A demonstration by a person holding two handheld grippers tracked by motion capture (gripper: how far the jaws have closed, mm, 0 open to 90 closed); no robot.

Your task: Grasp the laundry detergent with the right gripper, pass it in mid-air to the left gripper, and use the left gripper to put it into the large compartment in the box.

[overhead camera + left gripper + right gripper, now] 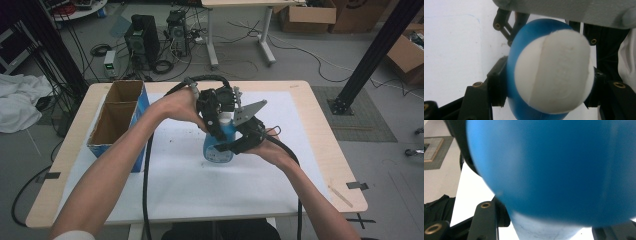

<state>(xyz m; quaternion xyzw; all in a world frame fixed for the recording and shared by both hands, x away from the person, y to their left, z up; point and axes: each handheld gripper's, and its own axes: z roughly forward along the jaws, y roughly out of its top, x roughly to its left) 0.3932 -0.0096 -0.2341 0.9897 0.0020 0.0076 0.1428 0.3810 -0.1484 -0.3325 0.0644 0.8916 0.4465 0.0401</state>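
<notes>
bottle [219,145] mid-table | box [120,120] left of it | both on sheet [200,190]

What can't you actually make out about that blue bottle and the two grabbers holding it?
- Blue bottle: in the high view both grippers cover its upper half, so its white cap is mostly hidden.
- Bottle label: too small there; the right gripper view is a close blue blur.
- Right gripper: its jaw tips are cut off by the frame edge.
- Cardboard box: its walls hide part of the floor inside.

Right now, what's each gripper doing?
Left gripper: closed on the white cap of the blue bottle.
Right gripper: closed on the blue bottle's body.
</notes>
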